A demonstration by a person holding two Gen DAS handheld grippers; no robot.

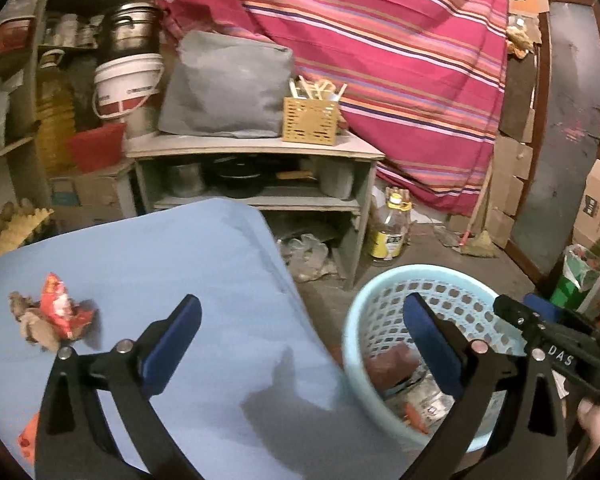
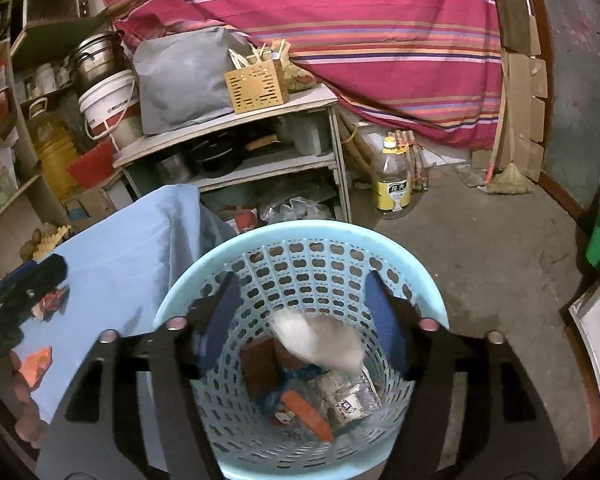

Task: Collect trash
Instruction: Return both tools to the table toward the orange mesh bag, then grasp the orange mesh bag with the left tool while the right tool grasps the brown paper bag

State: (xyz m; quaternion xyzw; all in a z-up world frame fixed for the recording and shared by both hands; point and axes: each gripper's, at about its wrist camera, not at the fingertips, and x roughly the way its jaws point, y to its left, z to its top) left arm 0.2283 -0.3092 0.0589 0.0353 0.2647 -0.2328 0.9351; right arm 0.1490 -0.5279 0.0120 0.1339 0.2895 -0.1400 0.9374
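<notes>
Crumpled red wrapper point(image 1: 60, 306) lying on the blue-clothed desk point(image 1: 204, 272) at ten o'clock of the left claw point(image 1: 300, 344), long axis roughly upright in view, beside brown scraps point(image 1: 32, 320). Left claw spread wide, empty. Right claw point(image 2: 300, 320) parted over the pale blue perforated plastic basket point(image 2: 228, 256), pads off a blurred white wad point(image 2: 320, 340) falling in mid-air between them. Below: wrappers, an orange strip point(image 2: 308, 416) pointing toward five o'clock. Oil bottle point(image 2: 392, 184) on the floor at one o'clock.

**Basket beside the tabletop**

The basket point(image 2: 300, 236) stands on the floor just right of the tabletop point(image 1: 160, 248). Wrappers point(image 1: 58, 308) lie on the tabletop's left part. Behind both stands a shelf unit point(image 1: 256, 148); a bottle point(image 1: 390, 228) sits to its right.
</notes>
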